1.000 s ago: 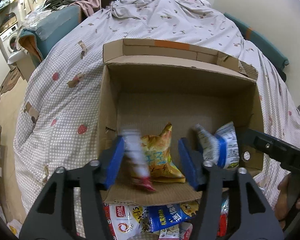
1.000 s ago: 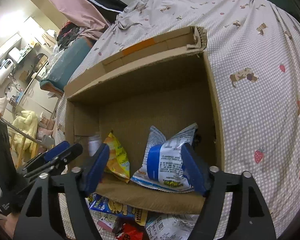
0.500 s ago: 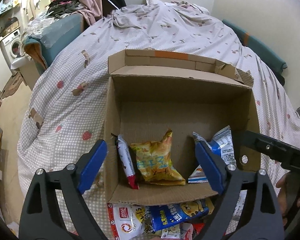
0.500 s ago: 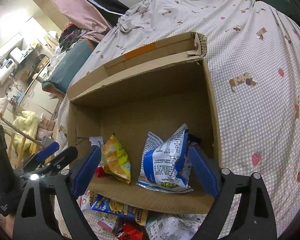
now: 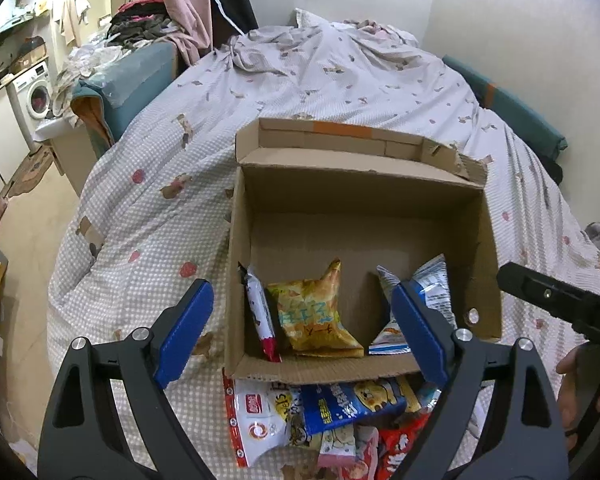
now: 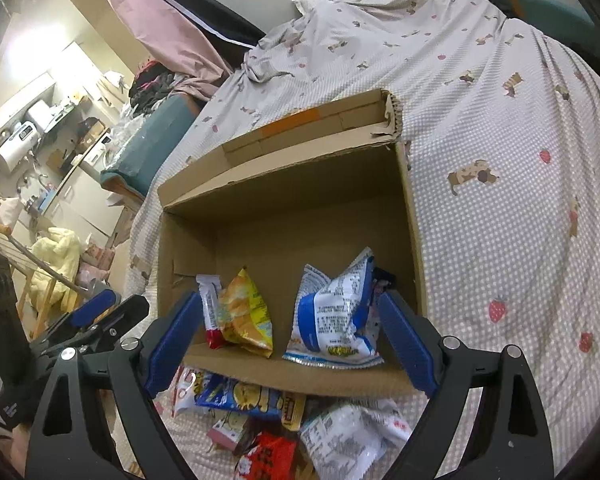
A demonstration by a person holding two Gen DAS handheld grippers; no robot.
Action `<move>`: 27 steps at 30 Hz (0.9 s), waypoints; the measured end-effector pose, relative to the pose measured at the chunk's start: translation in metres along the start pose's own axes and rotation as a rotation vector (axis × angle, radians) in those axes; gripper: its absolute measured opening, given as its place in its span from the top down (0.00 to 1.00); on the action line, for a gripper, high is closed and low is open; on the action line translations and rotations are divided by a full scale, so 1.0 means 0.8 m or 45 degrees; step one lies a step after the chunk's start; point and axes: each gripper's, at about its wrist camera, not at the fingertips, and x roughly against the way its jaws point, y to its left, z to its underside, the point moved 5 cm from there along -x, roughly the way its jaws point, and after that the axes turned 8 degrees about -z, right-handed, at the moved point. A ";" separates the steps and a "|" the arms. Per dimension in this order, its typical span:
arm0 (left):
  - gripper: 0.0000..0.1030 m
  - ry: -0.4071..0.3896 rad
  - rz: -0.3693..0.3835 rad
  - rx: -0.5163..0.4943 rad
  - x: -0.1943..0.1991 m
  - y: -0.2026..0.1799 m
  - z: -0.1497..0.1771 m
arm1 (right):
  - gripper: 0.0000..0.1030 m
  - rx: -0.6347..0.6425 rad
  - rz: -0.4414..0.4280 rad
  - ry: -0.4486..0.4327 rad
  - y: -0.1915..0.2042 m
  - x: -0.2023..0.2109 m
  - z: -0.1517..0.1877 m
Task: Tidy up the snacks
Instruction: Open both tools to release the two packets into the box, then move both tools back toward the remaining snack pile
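An open cardboard box (image 5: pixel 360 200) (image 6: pixel 284 184) sits on the bed. Inside stand a white-and-red bar (image 5: pixel 262 320) (image 6: pixel 210 312) at the left wall, a yellow chip bag (image 5: pixel 312 316) (image 6: pixel 244 312) beside it, and a blue-and-white bag (image 5: pixel 428 296) (image 6: pixel 336 316) at the right. My left gripper (image 5: pixel 300 328) is open and empty, above the box's near edge. My right gripper (image 6: pixel 288 340) is open and empty, its fingers either side of the bags. A pile of loose snack packets (image 5: pixel 332 412) (image 6: pixel 268 420) lies on the bed in front of the box.
The bed has a checked sheet (image 5: pixel 148 208) with small prints. A teal cushion (image 5: pixel 124 80) and a clothes heap lie at the far left; a washing machine (image 5: pixel 36 88) stands beyond. The right gripper's body (image 5: pixel 560 300) shows at the left view's right edge.
My left gripper opened and let go of the white-and-red bar, which now stands at the box's left wall. Both grippers pulled back and up from the box and opened wider.
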 end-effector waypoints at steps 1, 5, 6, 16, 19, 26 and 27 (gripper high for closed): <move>0.14 -0.009 -0.001 -0.001 0.005 0.000 0.001 | 0.09 -0.001 -0.005 0.001 0.001 0.005 0.002; 0.14 -0.001 -0.006 -0.005 0.018 0.005 0.017 | 0.05 0.003 -0.008 -0.005 0.005 0.019 0.009; 0.14 0.006 -0.013 -0.012 0.021 0.007 0.023 | 0.05 0.004 -0.013 -0.001 0.005 0.022 0.012; 0.14 0.055 -0.038 0.020 0.043 0.032 0.061 | 0.06 -0.089 -0.015 0.008 -0.008 0.061 0.058; 0.14 0.073 -0.030 0.043 0.049 0.037 0.072 | 0.05 -0.111 -0.008 0.016 -0.013 0.069 0.070; 0.14 0.138 -0.023 0.090 0.053 0.047 0.098 | 0.05 -0.143 0.033 0.058 -0.031 0.079 0.097; 0.14 0.154 -0.022 0.097 0.052 0.048 0.103 | 0.05 -0.145 0.036 0.061 -0.034 0.079 0.099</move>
